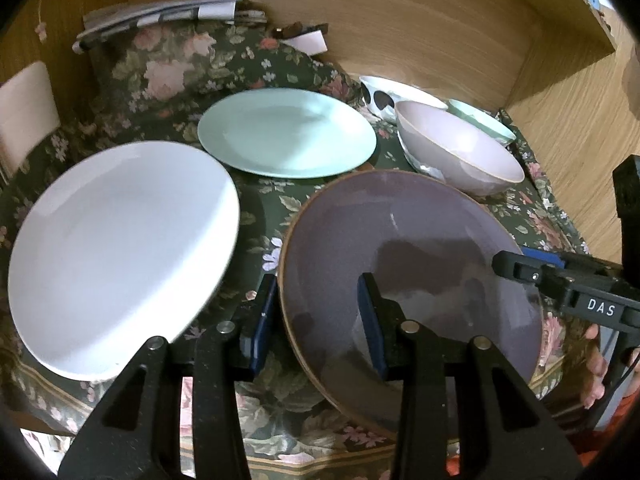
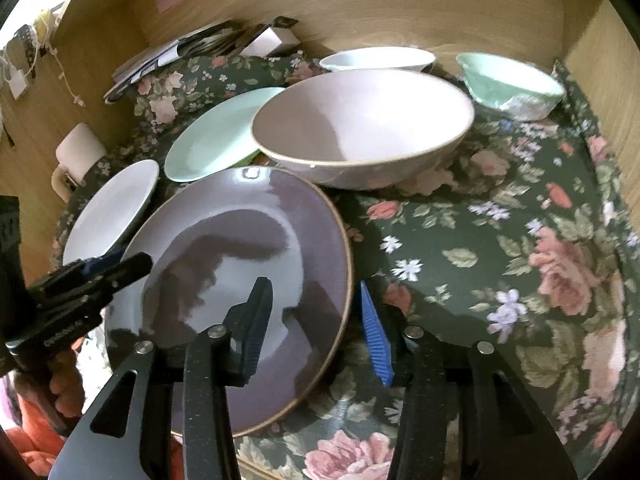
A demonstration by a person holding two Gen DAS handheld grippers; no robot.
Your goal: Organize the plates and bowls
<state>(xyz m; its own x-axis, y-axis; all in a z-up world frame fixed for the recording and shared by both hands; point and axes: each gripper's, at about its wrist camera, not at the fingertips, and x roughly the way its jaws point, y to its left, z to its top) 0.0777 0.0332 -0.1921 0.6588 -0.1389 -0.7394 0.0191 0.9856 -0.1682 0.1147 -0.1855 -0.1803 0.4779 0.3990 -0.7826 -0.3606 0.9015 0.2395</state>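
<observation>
A purple plate [image 1: 412, 248] [image 2: 240, 236] with a brown rim lies on the floral cloth, nearest to me. My left gripper [image 1: 318, 320] straddles its left rim, one finger outside the plate and one over it, with the pads apart from the rim. My right gripper [image 2: 316, 320] straddles the opposite rim the same way, open. A white plate [image 1: 120, 256] [image 2: 112, 208] and a mint plate [image 1: 286, 132] [image 2: 216, 136] lie to the left and behind. Further back stand a lilac bowl [image 1: 460, 148] [image 2: 360, 120], a white spotted bowl [image 1: 384, 96] [image 2: 376, 58] and a mint bowl [image 1: 480, 120] [image 2: 512, 80].
The floral cloth [image 2: 500, 260] covers the surface inside a wooden alcove with walls [image 1: 440, 32] behind and at both sides. Folded papers [image 1: 160, 16] lie at the back left, with a white mug [image 2: 78, 152] at the left. A person's hand [image 1: 596, 364] holds the right gripper.
</observation>
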